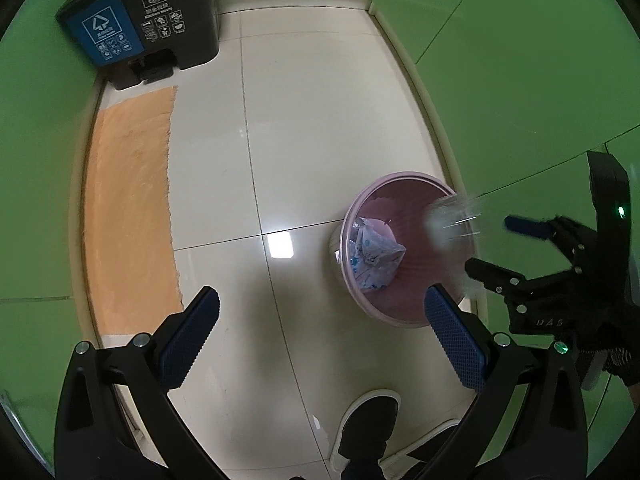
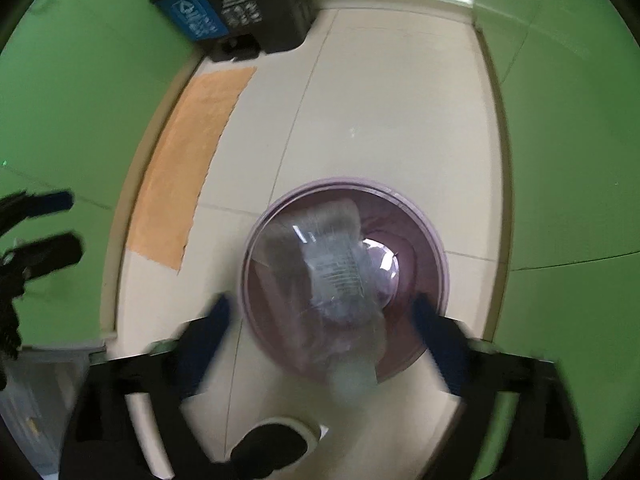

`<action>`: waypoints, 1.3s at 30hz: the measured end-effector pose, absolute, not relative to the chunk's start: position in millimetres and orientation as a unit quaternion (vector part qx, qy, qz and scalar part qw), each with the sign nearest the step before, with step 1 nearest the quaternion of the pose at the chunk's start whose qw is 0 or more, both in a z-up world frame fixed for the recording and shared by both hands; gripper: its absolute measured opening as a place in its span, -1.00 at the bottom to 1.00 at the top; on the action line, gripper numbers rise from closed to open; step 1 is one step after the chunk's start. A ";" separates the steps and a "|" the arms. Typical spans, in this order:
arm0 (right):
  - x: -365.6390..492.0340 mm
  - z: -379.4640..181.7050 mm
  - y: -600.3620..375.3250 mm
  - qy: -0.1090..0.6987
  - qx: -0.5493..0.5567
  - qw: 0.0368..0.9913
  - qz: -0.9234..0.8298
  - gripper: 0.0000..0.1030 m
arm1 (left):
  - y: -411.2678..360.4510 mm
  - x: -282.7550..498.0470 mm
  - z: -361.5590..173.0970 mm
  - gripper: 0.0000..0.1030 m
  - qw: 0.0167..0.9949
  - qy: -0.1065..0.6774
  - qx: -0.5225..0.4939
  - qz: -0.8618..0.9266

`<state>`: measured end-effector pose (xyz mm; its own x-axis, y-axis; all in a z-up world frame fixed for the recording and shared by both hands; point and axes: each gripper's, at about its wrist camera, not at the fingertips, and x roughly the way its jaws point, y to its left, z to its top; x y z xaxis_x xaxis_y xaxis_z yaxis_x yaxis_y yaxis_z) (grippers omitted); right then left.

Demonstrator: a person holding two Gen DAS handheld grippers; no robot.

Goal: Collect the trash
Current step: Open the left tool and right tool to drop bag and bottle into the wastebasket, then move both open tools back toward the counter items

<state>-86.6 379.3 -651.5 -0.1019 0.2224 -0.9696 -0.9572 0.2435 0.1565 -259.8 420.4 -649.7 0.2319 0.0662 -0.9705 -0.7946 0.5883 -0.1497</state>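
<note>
A pink waste basket [image 1: 362,208] stands on the tiled floor by the green wall, with crumpled printed wrapping [image 1: 374,254] inside. It also shows in the right wrist view [image 2: 434,248]. A clear plastic bottle [image 2: 340,276], blurred by motion, is in the air between my right gripper's spread fingers, over the basket's mouth; in the left wrist view it is a blurred streak [image 1: 454,220] at the basket's rim. My right gripper [image 2: 324,332] is open just above the basket and also shows in the left wrist view [image 1: 492,248]. My left gripper [image 1: 320,320] is open and empty, left of the basket.
A black two-part pedal bin [image 1: 140,28] with blue and black labels stands at the far left. An orange mat [image 1: 130,208] lies along the left wall. Green panels [image 1: 520,80] flank the floor. A black shoe [image 1: 370,428] is at the bottom.
</note>
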 end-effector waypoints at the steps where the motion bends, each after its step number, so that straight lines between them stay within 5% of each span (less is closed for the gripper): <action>1: -84.8 -652.0 378.1 0.539 -0.343 0.579 0.507 0.83 | 419.2 -260.4 -649.0 0.94 0.709 0.539 -0.338 0.304; 11: -81.8 -585.3 354.1 0.552 -0.333 0.598 0.476 0.88 | 398.6 -248.2 -586.0 0.95 0.722 0.529 -0.337 0.294; 29: -85.7 -214.5 275.2 0.490 -0.219 0.708 0.459 0.88 | 348.3 -216.5 -253.6 0.95 0.795 0.478 -0.267 0.261; 39: -73.4 -90.6 172.8 0.455 -0.168 0.779 0.398 0.88 | 297.6 -181.0 -153.0 0.95 0.835 0.473 -0.209 0.190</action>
